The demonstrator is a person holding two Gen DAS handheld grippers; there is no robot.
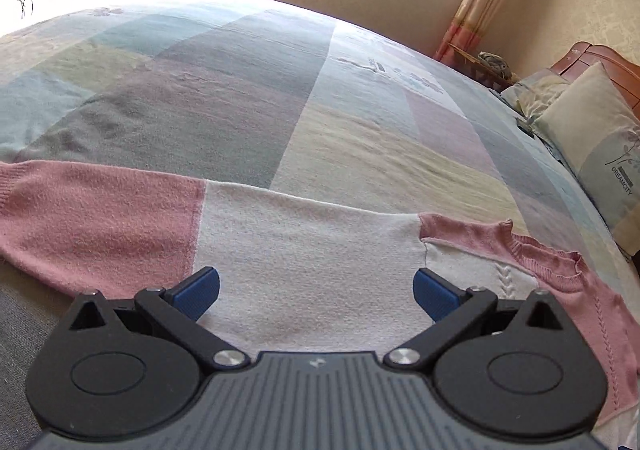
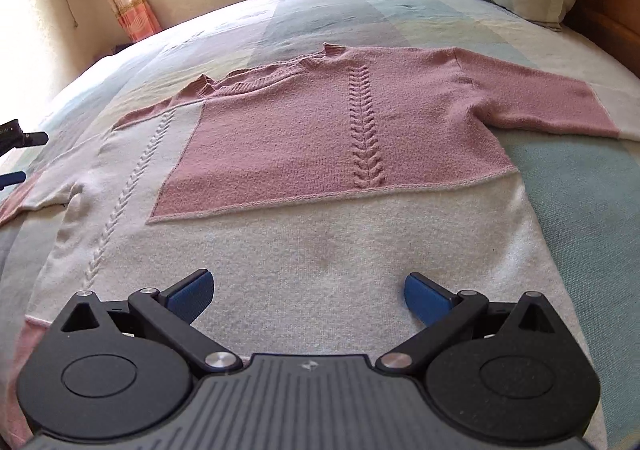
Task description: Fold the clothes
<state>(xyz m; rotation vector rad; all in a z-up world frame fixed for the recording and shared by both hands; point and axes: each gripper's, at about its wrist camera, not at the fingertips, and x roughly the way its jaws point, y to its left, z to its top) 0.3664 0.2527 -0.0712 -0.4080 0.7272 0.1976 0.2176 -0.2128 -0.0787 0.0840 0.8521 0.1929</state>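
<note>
Lying spread flat near the bed's (image 2: pixel 580 210) near edge, the pink and cream sweater (image 2: pixel 320 122) has both sleeves stretched out sideways and its collar toward the window, a layout that suits folding. The left gripper (image 1: pixel 316 292) hangs over the left sleeve, wide apart and holding nothing; the right gripper (image 2: pixel 308 296) hovers over the cream hem, equally spread and empty.

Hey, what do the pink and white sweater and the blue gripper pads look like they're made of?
The sweater looks like soft knitted wool or acrylic yarn: fuzzy matte surface, a raised cable braid, ribbed collar. The fibre itself can't be told. The blue pads on the right gripper look like ribbed rubber or soft plastic, matte with fine grooves.
</note>
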